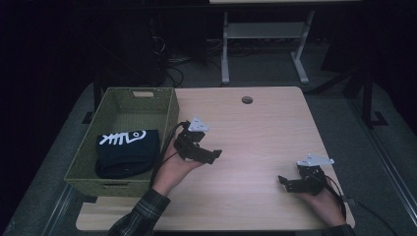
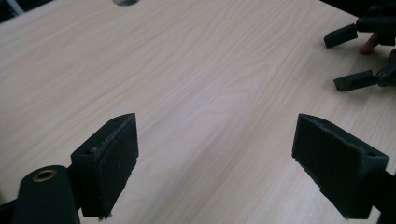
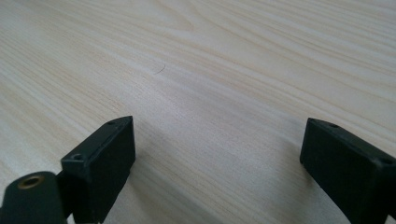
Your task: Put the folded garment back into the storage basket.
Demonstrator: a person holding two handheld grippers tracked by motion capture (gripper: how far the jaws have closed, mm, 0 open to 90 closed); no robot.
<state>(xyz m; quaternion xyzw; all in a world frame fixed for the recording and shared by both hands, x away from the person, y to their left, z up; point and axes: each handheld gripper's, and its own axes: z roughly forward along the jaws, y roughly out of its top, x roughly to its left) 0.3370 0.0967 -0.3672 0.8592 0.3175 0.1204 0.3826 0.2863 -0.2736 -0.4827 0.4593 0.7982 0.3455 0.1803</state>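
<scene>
Your left gripper (image 1: 209, 153) is spread wide and holds nothing, just beside the green basket (image 1: 164, 115). The dark cloth (image 1: 127, 152) lies inside it. Your right gripper (image 1: 286, 183) is spread wide too, over the table (image 1: 255, 132).

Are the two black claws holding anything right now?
No. The left gripper and the right gripper both stand wide open over the bare wooden table, with nothing between their jaws.
</scene>
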